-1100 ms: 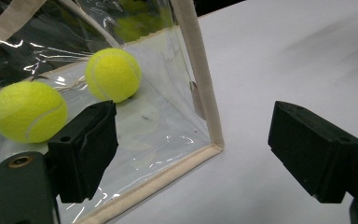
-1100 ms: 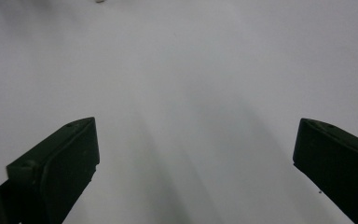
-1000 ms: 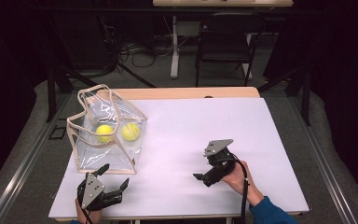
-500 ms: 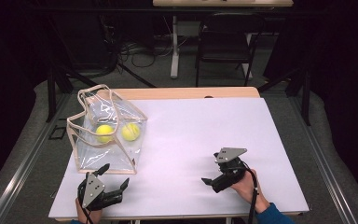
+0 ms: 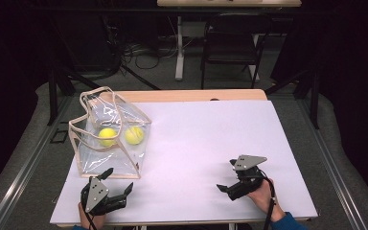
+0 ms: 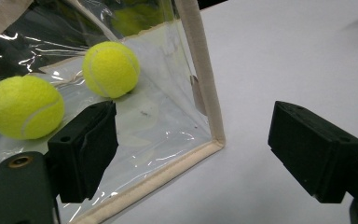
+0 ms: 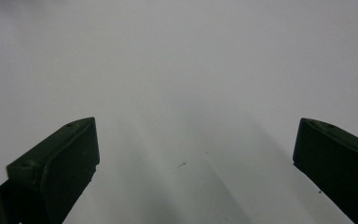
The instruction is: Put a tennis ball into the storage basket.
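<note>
Both grippers rest with jaws wide and empty, left gripper (image 5: pixel 117 184) beside the clear bag (image 5: pixel 110 143) at left holding two tennis balls (image 5: pixel 108 136), probably about to grasp its corner.

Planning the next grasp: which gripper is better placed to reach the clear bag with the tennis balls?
Left. The left gripper sits open just short of the clear bag's near corner; the right gripper is open over bare table, far across.
</note>
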A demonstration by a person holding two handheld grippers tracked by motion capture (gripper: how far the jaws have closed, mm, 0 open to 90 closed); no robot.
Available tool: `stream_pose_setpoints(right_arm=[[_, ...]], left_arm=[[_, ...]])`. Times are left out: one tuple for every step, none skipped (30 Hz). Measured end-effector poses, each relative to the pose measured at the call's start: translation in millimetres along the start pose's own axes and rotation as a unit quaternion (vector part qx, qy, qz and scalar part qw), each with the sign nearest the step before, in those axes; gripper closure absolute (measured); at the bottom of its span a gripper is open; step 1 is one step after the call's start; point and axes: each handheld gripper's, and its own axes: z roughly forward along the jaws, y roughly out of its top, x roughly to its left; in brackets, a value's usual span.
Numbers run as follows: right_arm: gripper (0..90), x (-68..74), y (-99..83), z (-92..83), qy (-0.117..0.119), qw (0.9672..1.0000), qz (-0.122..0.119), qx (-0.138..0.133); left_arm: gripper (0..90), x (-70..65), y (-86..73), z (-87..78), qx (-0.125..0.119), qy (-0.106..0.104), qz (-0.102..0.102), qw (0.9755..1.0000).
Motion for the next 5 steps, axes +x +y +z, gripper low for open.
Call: stream_pose_setpoints(right_arm=[[0.0, -0.2, -1.4, -1.1, -0.001, 1.0, 0.001, -0.001], [0.0, -0.6, -2.6, -2.0, -0.002, 1.0, 0.002, -0.001], [0.0, -0.7, -3.6, -2.8, -0.001, 1.0, 0.004, -0.002], [0.0, -0.5, -4.4, -3.2, 0.001, 1.0, 0.005, -0.002], [0.0, -0.1, -5.0, -3.2, -0.001, 1.0, 0.004, -0.002]], left_arm=[[16.0, -0.1, 0.1, 0.0, -0.001, -0.001, 0.0, 1.0], [15.9, -0.5, 0.2, -0.2, 0.0, 0.0, 0.0, 1.0], [16.0, -0.7, 0.4, -0.3, 0.0, 0.0, 0.001, 1.0], [15.9, -0.4, 0.5, -0.6, 0.0, 0.0, 0.003, 1.0], [15.9, -0.3, 0.7, -0.9, 0.0, 0.001, 0.003, 1.0]])
